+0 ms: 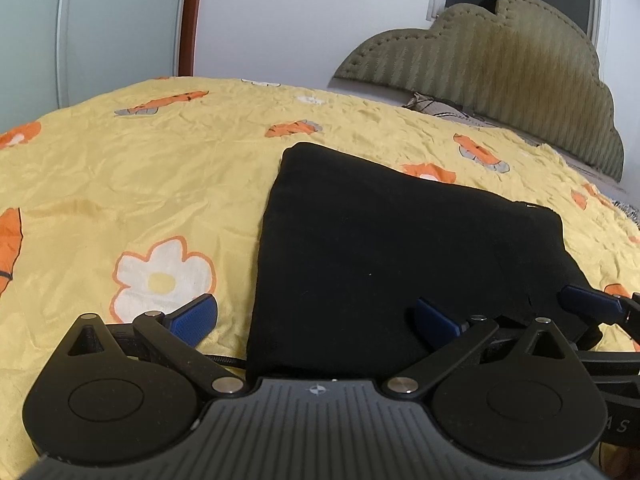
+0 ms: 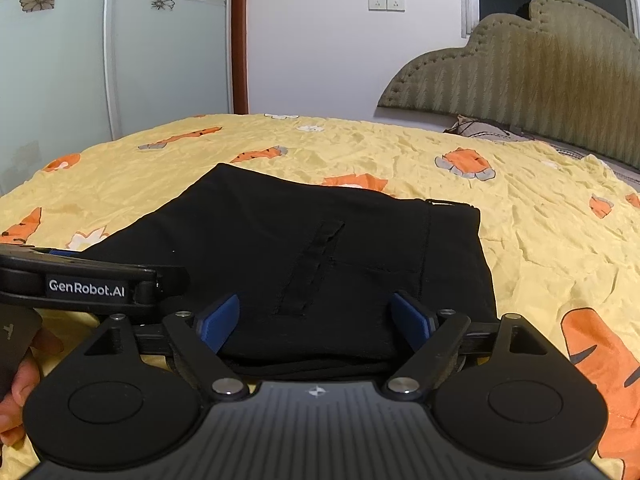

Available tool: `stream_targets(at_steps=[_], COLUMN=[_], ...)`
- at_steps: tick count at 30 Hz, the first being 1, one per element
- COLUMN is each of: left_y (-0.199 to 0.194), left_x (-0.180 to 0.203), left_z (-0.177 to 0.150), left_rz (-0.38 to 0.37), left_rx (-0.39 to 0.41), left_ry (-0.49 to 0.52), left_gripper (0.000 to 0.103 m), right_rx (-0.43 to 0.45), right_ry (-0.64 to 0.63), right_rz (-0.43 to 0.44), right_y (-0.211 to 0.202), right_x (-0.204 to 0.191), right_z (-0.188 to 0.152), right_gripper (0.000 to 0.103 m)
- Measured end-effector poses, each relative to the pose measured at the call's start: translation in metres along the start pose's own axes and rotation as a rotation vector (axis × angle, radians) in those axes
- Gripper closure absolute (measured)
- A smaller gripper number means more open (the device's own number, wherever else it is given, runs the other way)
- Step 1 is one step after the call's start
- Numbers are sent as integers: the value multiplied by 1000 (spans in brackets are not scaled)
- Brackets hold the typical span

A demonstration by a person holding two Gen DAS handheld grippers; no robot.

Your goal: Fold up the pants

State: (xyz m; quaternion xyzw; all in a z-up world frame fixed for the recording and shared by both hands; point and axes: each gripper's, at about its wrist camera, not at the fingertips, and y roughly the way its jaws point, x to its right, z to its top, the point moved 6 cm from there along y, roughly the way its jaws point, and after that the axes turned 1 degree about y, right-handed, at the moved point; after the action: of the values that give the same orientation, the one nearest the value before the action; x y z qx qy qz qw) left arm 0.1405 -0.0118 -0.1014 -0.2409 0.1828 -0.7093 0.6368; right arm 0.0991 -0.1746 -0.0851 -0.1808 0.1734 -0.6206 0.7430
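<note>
The black pants (image 1: 380,248) lie folded into a compact flat bundle on the yellow bedspread (image 1: 140,184). My left gripper (image 1: 316,320) is open and empty, its jaws wide apart at the bundle's near left edge. My right gripper (image 2: 316,320) is open and empty at the near edge of the pants (image 2: 304,256), a pocket seam showing on top. The right gripper's blue fingers (image 1: 588,304) show at the right edge of the left wrist view. The left gripper's arm (image 2: 88,284) shows at the left of the right wrist view.
The bedspread (image 2: 520,220) has orange carrot and white flower prints. A padded olive headboard (image 1: 500,80) and a pillow (image 2: 480,128) stand at the back right. A white wall with sockets (image 2: 386,2) and a glass sliding door (image 2: 80,60) lie beyond the bed.
</note>
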Motion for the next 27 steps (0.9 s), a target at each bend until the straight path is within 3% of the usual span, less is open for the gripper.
stream_targets(at_steps=[27], left_y=[3], left_x=[2], left_z=[-1], left_rz=[32], left_rx=[-8], left_ry=[22], left_gripper=[0], right_rx=[-20], right_ry=[-2], right_rz=[6], right_y=[5], right_x=[1], right_z=[-1], right_gripper=[16])
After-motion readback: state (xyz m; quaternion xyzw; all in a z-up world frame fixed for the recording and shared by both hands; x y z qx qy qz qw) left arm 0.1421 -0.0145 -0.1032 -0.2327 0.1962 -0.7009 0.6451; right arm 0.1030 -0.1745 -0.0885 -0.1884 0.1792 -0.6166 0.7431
